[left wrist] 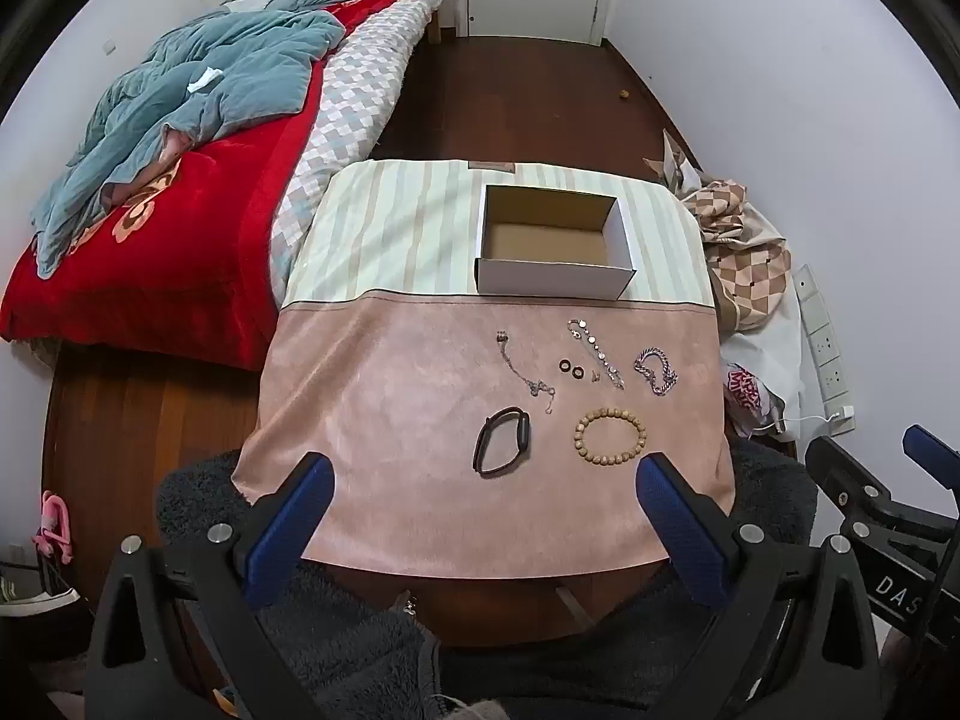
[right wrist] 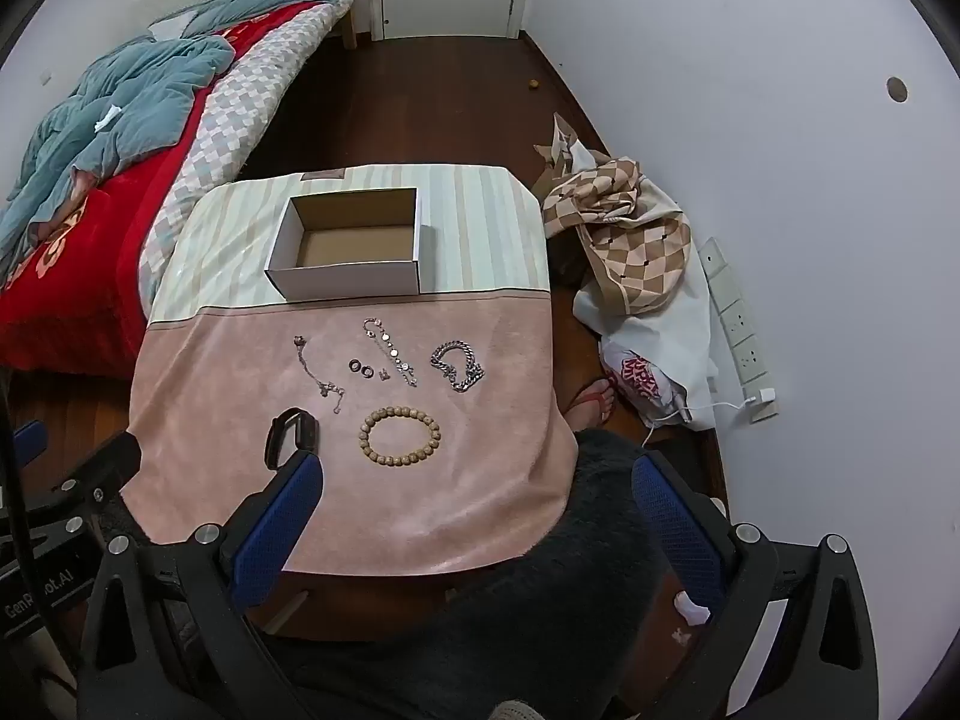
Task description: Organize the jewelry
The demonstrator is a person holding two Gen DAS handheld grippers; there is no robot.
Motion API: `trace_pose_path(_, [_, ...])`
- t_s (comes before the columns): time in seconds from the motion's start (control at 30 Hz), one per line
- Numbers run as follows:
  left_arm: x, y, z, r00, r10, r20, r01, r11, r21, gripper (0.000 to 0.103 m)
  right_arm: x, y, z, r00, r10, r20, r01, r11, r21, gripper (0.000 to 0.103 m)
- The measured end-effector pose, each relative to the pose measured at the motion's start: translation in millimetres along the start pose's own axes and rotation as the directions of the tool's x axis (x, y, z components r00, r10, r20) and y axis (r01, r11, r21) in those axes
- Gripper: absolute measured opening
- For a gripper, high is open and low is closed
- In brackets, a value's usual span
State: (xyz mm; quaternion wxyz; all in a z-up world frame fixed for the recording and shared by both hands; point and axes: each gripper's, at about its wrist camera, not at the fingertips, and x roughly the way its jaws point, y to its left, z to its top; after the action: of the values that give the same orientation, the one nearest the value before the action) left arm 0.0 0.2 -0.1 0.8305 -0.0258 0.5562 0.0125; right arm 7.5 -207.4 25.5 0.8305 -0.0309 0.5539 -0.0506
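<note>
**Left wrist view: nothing picked yet**

My left gripper (left wrist: 486,474) and right gripper (right wrist: 474,474) both hang wide apart, holding nothing. Just ahead lie the band (left wrist: 501,441) and beads (left wrist: 611,437); the box (left wrist: 555,283) behind is empty. I judge the next move is a low, careful pinch.

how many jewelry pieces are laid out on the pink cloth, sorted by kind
Chain bracelets or necklaces: 3, thin chain, disc chain, thick silver chain
Bead bracelets: 1
Black wristbands: 1
Small dark rings: 2
Tiny piece beside the rings, kind unclear: 1
Total: 8
</note>
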Motion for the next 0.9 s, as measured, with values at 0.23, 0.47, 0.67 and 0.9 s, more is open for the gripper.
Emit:
trace_pose_path(0.23, [0.2, -0.1, 0.1, 1.0, 0.001, 0.007, -0.001, 1.0, 0.001, 0.103, -1.6, 0.5, -0.6, 1.0, -0.001, 0.004, 0.001, 1.0, -0.001, 0.103])
trace_pose_path(0.47, [-1.6, 3.1, -1.7, 1.0, 0.0, 0.006, 0.0, 1.0, 0.0, 0.103, -2.4, 0.5, -1.3, 1.0, -0.006, 0.002, 0.006, 1.0, -0.001, 0.103])
trace_pose_path(0.67, [-5.6, 3.6, -1.5, 1.0, -0.001, 0.004, 0.001, 1.0, -0.001, 0.103, -2.3, 0.8, -2.3, 1.0, -0.007, 0.003, 0.007, 1.0, -0.003, 0.103])
trace_pose_path(0.9, [-5.1, 5.2, -3.1, 1.0, -0.003, 0.002, 0.003, 1.0, -0.001, 0.103, -4.4, -0.3, -1.2, 1.0, -0.016, 0.007, 0.016, 1.0, -0.007, 0.103])
